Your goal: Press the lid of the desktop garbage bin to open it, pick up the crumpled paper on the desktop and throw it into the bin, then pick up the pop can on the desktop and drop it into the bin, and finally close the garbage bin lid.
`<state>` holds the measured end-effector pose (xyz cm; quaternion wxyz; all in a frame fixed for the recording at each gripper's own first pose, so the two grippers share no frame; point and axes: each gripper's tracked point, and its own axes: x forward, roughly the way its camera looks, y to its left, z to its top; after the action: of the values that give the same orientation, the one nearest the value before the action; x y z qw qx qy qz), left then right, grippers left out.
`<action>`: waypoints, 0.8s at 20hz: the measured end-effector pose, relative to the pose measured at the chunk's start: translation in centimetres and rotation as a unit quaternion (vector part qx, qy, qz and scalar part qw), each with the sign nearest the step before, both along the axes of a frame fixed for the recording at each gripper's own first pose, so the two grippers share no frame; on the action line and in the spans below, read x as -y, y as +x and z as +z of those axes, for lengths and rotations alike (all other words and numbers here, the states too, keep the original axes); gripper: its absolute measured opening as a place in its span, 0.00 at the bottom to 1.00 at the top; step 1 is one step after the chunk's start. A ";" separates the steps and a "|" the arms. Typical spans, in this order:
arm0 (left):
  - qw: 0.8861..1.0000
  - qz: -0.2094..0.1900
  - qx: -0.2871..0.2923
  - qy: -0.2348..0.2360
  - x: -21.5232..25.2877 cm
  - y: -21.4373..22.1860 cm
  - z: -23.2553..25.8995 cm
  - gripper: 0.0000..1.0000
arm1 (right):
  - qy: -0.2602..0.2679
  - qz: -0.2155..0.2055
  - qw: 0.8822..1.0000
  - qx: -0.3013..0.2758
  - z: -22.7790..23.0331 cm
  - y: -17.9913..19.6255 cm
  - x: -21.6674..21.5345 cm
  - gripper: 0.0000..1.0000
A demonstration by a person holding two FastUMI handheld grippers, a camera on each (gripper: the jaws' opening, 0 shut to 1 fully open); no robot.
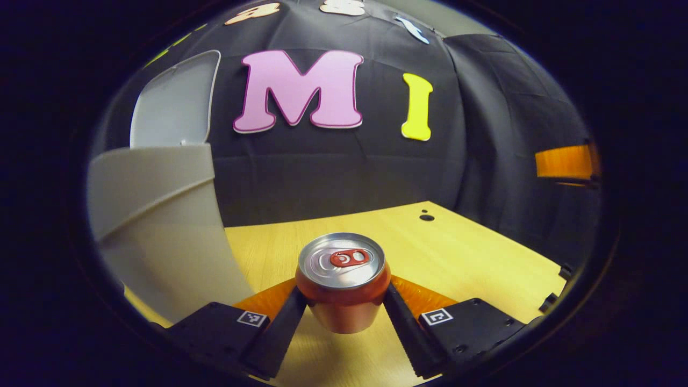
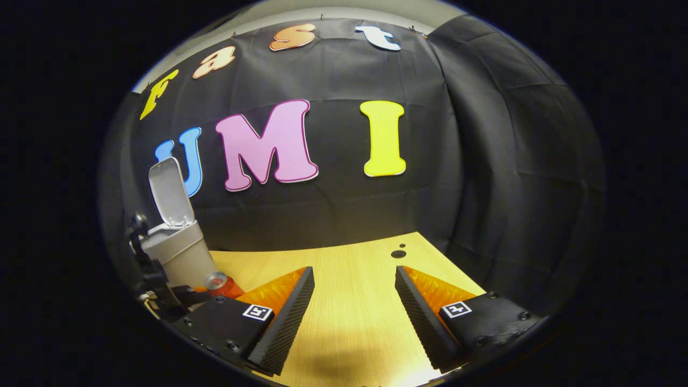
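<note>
Red aluminium pop can (image 1: 343, 282) with a silver top stands upright between both fingers of the left gripper (image 1: 344, 306), which press on its sides, just beside the grey plastic garbage bin (image 1: 156, 236) with its lid (image 1: 174, 102) raised, above the light wooden desktop (image 1: 457, 258). Right gripper (image 2: 355, 301) is wide open, holding nothing.

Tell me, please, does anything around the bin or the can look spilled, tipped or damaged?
Nothing stands out. The pop can is upright and undented between the left gripper fingers, beside the garbage bin, whose lid stands open. The right gripper is open over bare desktop.
</note>
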<state>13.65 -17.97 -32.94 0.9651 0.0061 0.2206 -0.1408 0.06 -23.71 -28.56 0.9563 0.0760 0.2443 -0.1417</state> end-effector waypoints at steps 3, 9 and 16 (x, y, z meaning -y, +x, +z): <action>0.997 -0.002 0.078 -0.027 -0.4 1.4 8.6 0.87 | -0.007 0.017 1.000 0.000 1.2 1.0 -0.7 0.98; 0.987 0.042 0.148 -0.043 -6.0 3.9 18.2 0.87 | -0.014 0.053 0.998 0.007 4.2 4.4 -3.3 0.98; 0.973 0.167 0.155 0.023 -21.3 5.2 18.6 0.86 | -0.026 0.117 0.993 0.003 7.1 7.3 -8.6 0.98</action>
<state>18.83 3.29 -14.32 0.9970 0.0136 0.0695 0.0303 7.41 -15.06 -21.46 0.9686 0.0224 0.2453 -0.0353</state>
